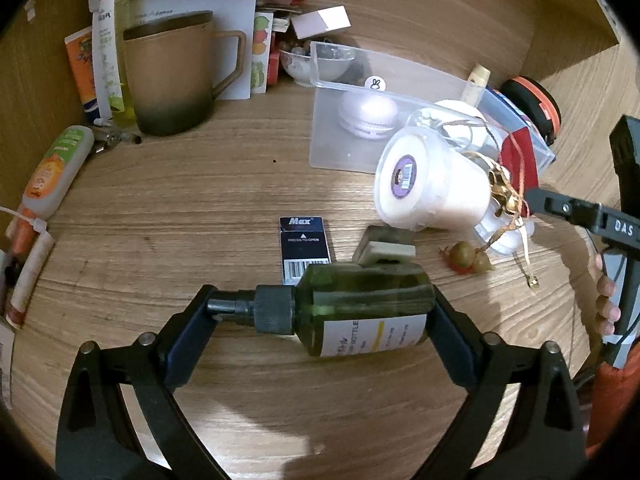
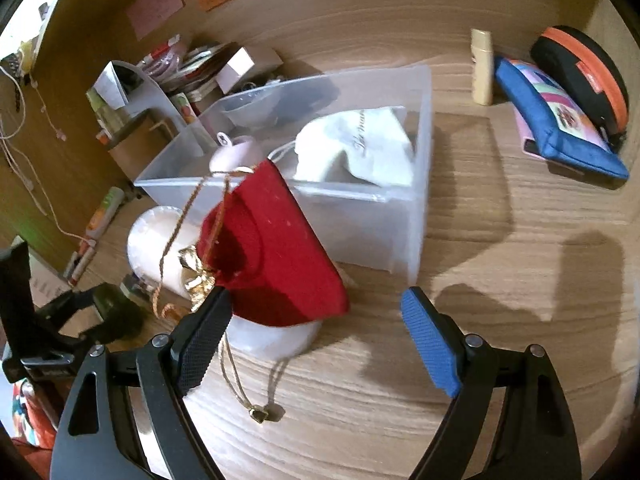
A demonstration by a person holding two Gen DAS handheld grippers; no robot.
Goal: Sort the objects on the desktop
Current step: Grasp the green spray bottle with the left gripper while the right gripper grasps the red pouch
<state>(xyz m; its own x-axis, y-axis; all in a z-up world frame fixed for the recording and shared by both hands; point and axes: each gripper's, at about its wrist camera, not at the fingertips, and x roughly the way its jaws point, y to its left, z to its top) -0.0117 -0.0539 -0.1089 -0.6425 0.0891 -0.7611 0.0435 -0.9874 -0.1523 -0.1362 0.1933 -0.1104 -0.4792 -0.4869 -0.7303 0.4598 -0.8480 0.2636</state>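
Wood-grain desk (image 1: 168,208) with matching wooden walls behind holds a crowd of small things. Near the front, the left gripper (image 1: 320,316) clamps a dark green transparent bottle with a black screw cap and white label (image 1: 360,312) end to end; the bottle lies sideways between the pads, cap to the left, close above the desk.

Just beyond it lie a dark blue Max staple box (image 1: 305,245) and a small grey-and-cream block (image 1: 384,249). Far left stands a tan mug with a darker base (image 1: 176,76), with tubes and papers beside it. Right of centre sits a clear plastic bin (image 2: 360,216), holding a lilac macaron-shaped case (image 1: 368,114) and a white cloth pouch (image 2: 360,148).

Against the bin's near side a white lidded plastic tub (image 1: 432,184) lies tipped over. A red velvet drawstring pouch with gold cord (image 2: 276,256) rests on a white round object just in front of the bin.

The right gripper (image 2: 316,340) stands wide, its left finger (image 2: 204,340) touching the pouch's gold ornament, its blue-padded right finger (image 2: 432,344) over bare desk; nothing is gripped. Far right lie a blue zip pouch (image 2: 552,128) and a black-and-orange round case (image 2: 580,72).
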